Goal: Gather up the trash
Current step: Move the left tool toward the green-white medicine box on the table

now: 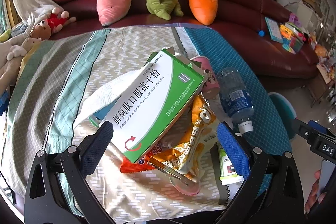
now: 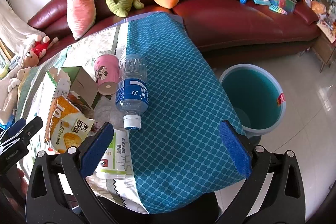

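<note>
1. L gripper: jaws wide apart, holding nothing; it sits low over the trash pile on the table.
2. Green/white box lies tilted on top of the pile, its near corner between the L fingers, close to the left pad; can't tell if touching.
3. Orange wrapper sits under the box, between the L jaws, nearer the right pad. Red packet pokes out below it.
4. White tissue drapes beside the box, just ahead of the left pad.
5. R gripper: jaws spread, empty, above the blue part of the cloth.
6. Bottle lies on its side, cap toward the R gripper, just ahead of its left pad.
7. Pink cup is tipped over, touching the bottle's left side.
8. White jar lies right beside the R left pad, partly hidden by it.
9. Bin stands on the floor, right of the table, ahead-right of the R gripper.
</note>
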`<move>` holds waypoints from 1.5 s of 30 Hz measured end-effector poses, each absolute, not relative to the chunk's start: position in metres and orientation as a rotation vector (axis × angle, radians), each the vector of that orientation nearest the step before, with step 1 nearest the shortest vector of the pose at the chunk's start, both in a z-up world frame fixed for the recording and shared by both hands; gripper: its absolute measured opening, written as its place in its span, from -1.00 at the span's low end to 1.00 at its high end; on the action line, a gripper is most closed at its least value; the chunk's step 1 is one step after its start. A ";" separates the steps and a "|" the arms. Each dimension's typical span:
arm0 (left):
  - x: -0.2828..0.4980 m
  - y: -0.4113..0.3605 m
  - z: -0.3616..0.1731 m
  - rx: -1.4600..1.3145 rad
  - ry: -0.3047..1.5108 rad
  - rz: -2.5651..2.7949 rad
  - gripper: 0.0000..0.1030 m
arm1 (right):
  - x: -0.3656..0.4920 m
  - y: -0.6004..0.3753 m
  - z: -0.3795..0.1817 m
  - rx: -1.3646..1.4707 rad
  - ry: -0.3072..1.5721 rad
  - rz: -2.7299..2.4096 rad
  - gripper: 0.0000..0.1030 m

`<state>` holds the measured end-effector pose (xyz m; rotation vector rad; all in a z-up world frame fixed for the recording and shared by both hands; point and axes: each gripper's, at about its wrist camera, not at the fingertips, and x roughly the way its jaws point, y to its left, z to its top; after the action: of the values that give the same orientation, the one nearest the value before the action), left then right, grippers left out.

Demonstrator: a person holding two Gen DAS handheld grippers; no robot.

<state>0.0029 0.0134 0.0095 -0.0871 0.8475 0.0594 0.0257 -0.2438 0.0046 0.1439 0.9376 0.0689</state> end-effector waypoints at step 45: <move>-0.003 0.022 0.014 -0.060 0.832 0.025 0.92 | 0.023 -0.246 0.001 0.166 0.957 0.053 0.88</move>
<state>-0.0026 0.0221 0.0138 -0.0603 0.8319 0.0249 0.0228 -0.2460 0.0005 0.1657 0.9574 0.0528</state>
